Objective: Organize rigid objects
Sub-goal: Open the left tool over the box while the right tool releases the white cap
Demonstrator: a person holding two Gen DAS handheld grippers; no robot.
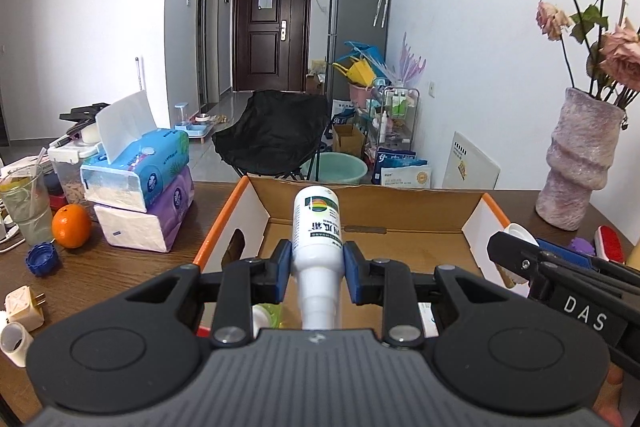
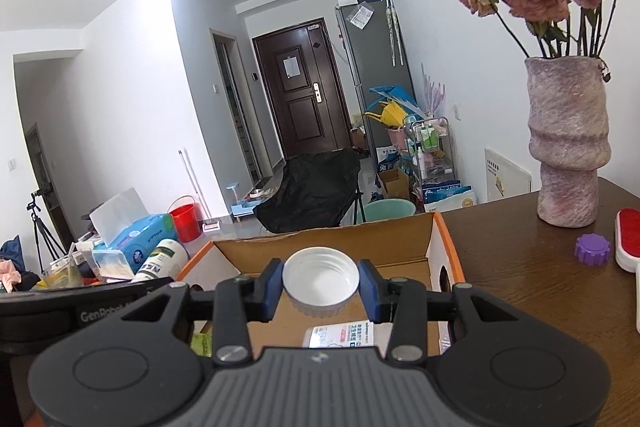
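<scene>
1. Left tool (image 1: 317,265): closed on a white bottle (image 1: 318,247), blue pads pressed on either side of its body just above the narrow neck.
2. Bottle uncapped, neck end toward the camera, base pointing away; label with a green band, rainbow stripes and dark print. Held above the near part of an open cardboard box (image 1: 400,205). Same bottle seen from the right wrist view as a tilted white cylinder (image 2: 162,261) at the left of the box.
3. Right tool (image 2: 320,285): clamped on a white screw cap (image 2: 320,277), pads touching its rim left and right, jaws only partly apart. Cap hollow side up, inner thread rings visible, ribbed skirt below.
4. Cap held over the box (image 2: 344,237), near its middle.
5. Box: brown inside, white outer walls with orange edges, flaps standing up, oval hand hole in the side wall. Set on a dark wooden worktop (image 2: 520,267).
6. Inside the box, below the right tool: a white labelled pack (image 2: 340,335) lying flat, and something green (image 2: 201,343) at the near left, too hidden to name.
7. On the worktop right of the box: purple cap (image 2: 592,249), red-and-white brush (image 2: 628,239), mauve vase (image 2: 568,147) of dried roses farther back.
8. Left of the box: stacked tissue packs (image 1: 140,187), an orange (image 1: 71,225), a blue cap (image 1: 42,259).
</scene>
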